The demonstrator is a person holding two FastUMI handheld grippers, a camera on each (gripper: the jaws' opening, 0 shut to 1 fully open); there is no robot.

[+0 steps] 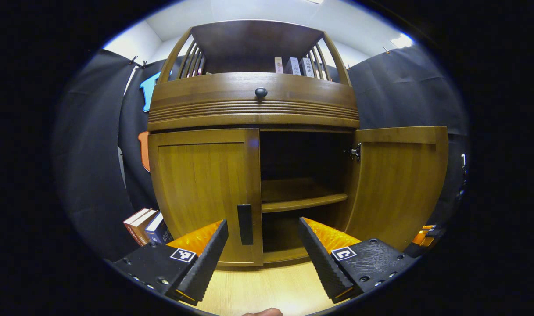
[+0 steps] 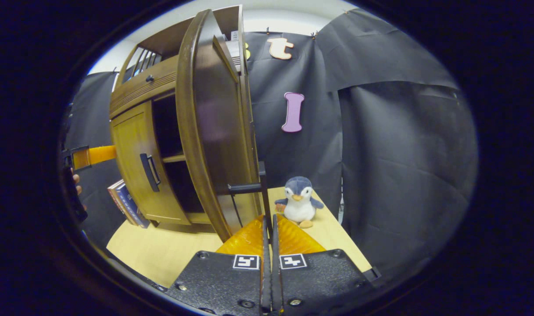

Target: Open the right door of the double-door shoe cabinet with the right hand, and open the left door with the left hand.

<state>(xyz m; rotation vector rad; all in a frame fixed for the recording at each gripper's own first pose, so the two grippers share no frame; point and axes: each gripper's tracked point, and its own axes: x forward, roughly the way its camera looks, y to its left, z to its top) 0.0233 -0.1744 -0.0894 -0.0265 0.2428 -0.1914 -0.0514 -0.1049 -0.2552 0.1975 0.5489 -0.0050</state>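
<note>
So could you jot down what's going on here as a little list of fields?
cabinet: wooden, on a pale table
right door: swung open
left door: closed
left door handle: dark, untouched
left claw: open, facing that handle
right claw: closed on the right door handle
inside: a bare shelf
nearby: toy penguin, books

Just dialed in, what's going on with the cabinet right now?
A person is opening the shoe cabinet with two hand-held tongs. The right door is swung open, and the right tongs are shut on its handle. The left door is closed; the left tongs are open, facing its handle without gripping it.
</note>
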